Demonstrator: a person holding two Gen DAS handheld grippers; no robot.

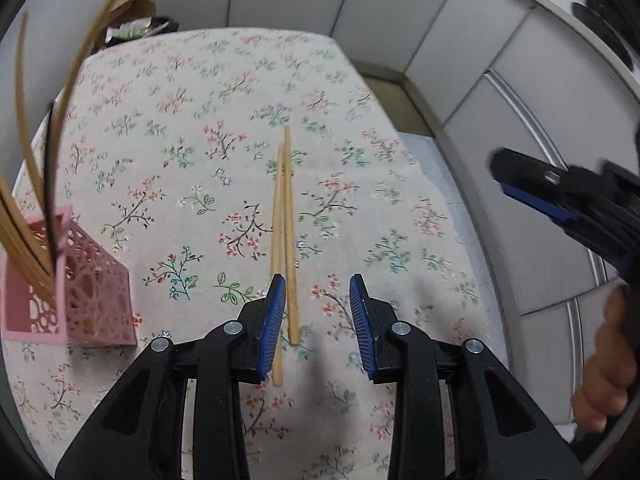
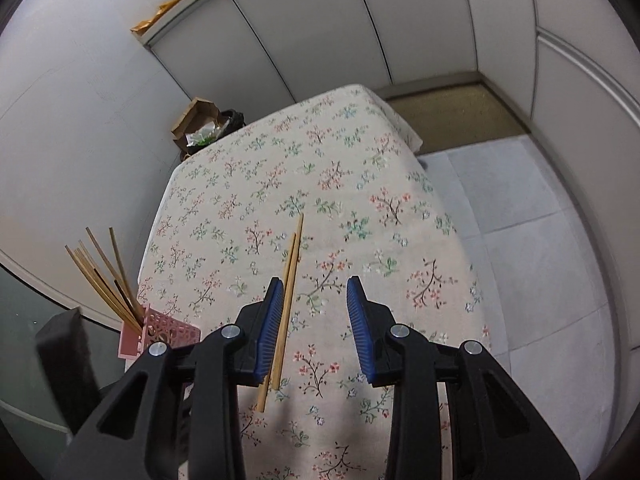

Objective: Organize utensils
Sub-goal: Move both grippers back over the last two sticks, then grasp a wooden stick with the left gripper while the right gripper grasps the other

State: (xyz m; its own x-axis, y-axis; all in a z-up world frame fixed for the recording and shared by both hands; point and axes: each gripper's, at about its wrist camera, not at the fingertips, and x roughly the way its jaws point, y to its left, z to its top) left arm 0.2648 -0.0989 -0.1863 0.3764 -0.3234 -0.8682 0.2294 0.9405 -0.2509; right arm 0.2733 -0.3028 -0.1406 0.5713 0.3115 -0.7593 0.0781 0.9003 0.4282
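Observation:
Two wooden chopsticks lie side by side on the floral tablecloth; they also show in the right wrist view. A pink lattice holder stands at the left with several chopsticks in it, also in the right wrist view. My left gripper is open and empty, low over the near ends of the loose pair, which pass by its left finger. My right gripper is open and empty above the same pair. It appears at the right edge of the left wrist view.
The table's right edge drops to a grey tiled floor. White cabinet panels stand behind. A cardboard box and a black bag sit beyond the far left corner.

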